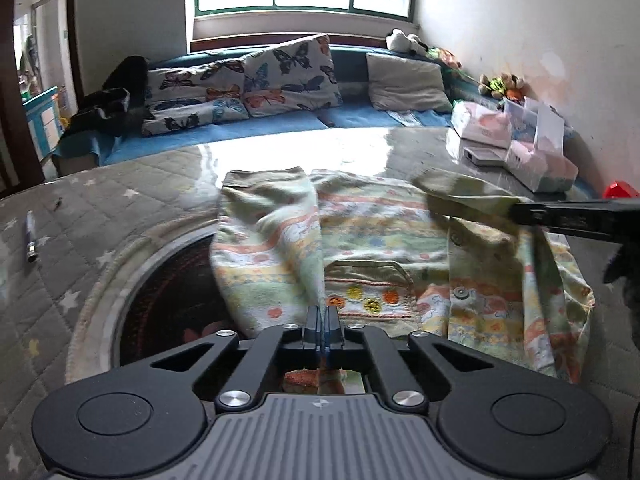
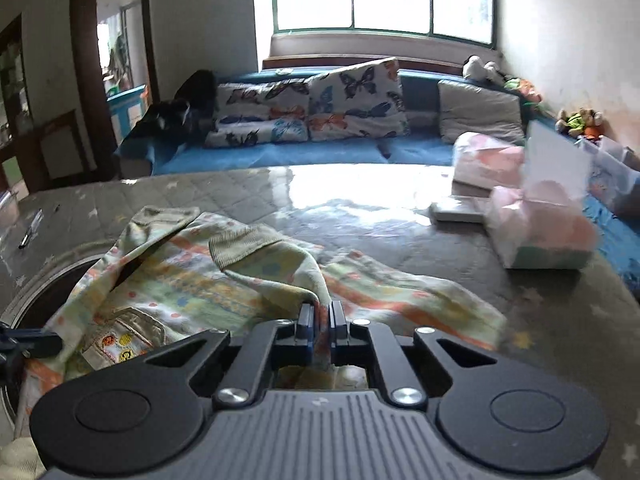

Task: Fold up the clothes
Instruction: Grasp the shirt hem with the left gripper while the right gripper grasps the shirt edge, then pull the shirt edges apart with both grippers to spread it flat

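The left tongs [image 1: 322, 316] are clenched on a fold of the patterned child's jacket [image 1: 384, 240], the pale-green sleeve cloth rising from between the closed tips and running away ahead of them. The right tongs [image 2: 320, 314] are likewise clamped on a sleeve of the same garment, whose ribbed olive cuff [image 2: 244, 246] lies just ahead and to the left of the tips. In the left wrist view the right tongs [image 1: 520, 210] reach in from the right side, holding that cuff lifted above the jacket front.

The jacket lies spread on the glossy quilted tabletop [image 1: 120, 200], directly ahead of both tongs; its embroidered pocket [image 1: 368, 288] sits just beyond the left tongs, to their right. Part of the garment hangs over a dark round opening [image 1: 168, 292] in the tabletop, ahead and left of the left tongs.

Far to the left of the left tongs a pen [image 1: 31, 236] lies on the tabletop. Ahead and to the right of the right tongs stand tissue packs [image 2: 540, 240] and a flat white box [image 2: 460, 210]. Beyond the tabletop is a blue sofa [image 2: 300, 154] with butterfly cushions [image 2: 356, 100].
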{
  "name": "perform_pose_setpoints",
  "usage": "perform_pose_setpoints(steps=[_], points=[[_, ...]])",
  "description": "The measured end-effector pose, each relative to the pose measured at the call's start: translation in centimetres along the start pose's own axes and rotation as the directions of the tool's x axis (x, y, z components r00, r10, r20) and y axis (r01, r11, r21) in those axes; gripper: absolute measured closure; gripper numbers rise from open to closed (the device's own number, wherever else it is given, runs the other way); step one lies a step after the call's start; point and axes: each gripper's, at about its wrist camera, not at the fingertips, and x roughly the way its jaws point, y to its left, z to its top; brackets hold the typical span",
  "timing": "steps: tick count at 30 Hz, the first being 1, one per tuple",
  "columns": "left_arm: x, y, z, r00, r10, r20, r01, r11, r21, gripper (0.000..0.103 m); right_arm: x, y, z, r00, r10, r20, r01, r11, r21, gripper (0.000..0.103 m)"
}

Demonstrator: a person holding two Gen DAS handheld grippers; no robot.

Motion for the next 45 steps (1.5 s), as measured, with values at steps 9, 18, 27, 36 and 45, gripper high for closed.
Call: perform_pose_setpoints(steps=[9, 18, 27, 36, 45], points=[[-5.0, 3.1, -2.8, 0.998, 0.052, 0.024, -0.049, 0.994, -0.100, 0.102, -6.4, -3.7, -1.7, 0.996, -0.049, 0.073, 0.044, 0.996, 0.079, 0.097], [-9.4, 3.0, -7.9, 0.999, 0.042, -0.008, -0.043, 0.987, -0.154, 0.102, -11.0, -7.7, -5.7, 0.992, -0.106, 0.063, 0.094, 0.979, 0.179, 0.097], [-11.0, 1.6, -11.2, 0.998, 0.013, -0.066, -0.023, 0.988, -0.154, 0.102, -12.2, -11.8, -12.0, 0.979, -0.195, -0.065, 0.205, 0.940, 0.272, 0.076], [-11.0, 1.1, -10.7, 0.998, 0.005, -0.055, -0.012, 0.992, -0.123, 0.099, -11.8, -10.9, -13.1, 0.956, -0.283, -0.081, 0.293, 0.940, 0.175, 0.045], [-11.3, 1.1, -10.4, 0.999, 0.020, -0.040, -0.025, 0.993, -0.111, 0.086, -9.2, -9.3, -12.0, 0.914, -0.399, -0.067, 0.401, 0.916, 0.011, 0.029]])
